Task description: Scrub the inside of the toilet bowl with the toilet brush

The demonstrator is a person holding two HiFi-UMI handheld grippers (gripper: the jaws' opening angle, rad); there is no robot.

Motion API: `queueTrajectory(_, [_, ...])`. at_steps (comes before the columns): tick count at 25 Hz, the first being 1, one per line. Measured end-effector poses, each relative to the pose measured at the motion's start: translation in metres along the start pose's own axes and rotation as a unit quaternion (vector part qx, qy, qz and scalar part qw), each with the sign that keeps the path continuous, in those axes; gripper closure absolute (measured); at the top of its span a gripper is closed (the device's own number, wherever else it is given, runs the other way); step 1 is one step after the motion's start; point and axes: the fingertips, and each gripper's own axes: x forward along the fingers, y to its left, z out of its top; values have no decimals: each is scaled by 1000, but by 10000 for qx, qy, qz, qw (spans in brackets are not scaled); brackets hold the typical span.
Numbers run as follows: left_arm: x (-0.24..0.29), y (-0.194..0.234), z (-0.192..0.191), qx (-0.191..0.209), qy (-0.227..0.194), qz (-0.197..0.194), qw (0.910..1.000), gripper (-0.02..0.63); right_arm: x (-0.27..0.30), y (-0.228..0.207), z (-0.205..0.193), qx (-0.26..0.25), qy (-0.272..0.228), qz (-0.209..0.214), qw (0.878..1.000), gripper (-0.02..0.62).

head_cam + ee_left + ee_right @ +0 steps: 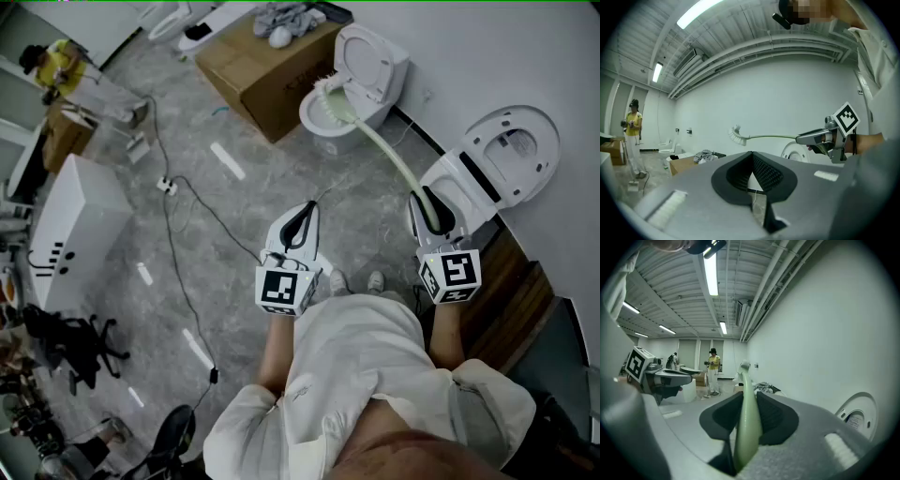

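Fingers of the right gripper [433, 208] are clamped on the handle of the toilet brush [380, 142], whose bristled head is held over the toilet bowl [323, 133]. Fingers of the left gripper [298, 225] are pressed together on nothing, alongside.

The toilet brush [386, 152] has a smooth, pale green plastic handle. The toilet bowl [314, 118] is glossy white. The cardboard box [251, 67] looks matt.
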Motion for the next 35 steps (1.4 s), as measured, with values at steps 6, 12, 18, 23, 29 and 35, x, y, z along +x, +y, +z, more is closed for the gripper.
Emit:
queueTrajectory(6, [-3, 37, -3, -47, -32, -8, 10000, 588, 28, 26, 0, 21, 40, -78, 10000, 500])
queueTrajectory(12, [1, 62, -8, -31, -92, -76, 9999, 588, 50, 40, 0, -61, 125, -146, 9998, 500])
queueTrajectory(18, [23, 81, -11, -14, -54, -40, 10000, 588, 80, 36, -2, -63, 178, -102, 9998, 500])
queueTrajectory(23, [46, 104, -13, 6, 2, 44, 10000, 588, 118, 28, -2, -33, 224, -8, 9997, 500])
queueTrajectory(29, [92, 138, -12, -21, 112, 179, 9998, 588, 177, 6, 6, -35, 281, 121, 9995, 500])
queueTrajectory(35, [160, 166, -6, -57, 214, 244, 9995, 588, 239, -34, 19, -58, 365, 242, 9990, 500])
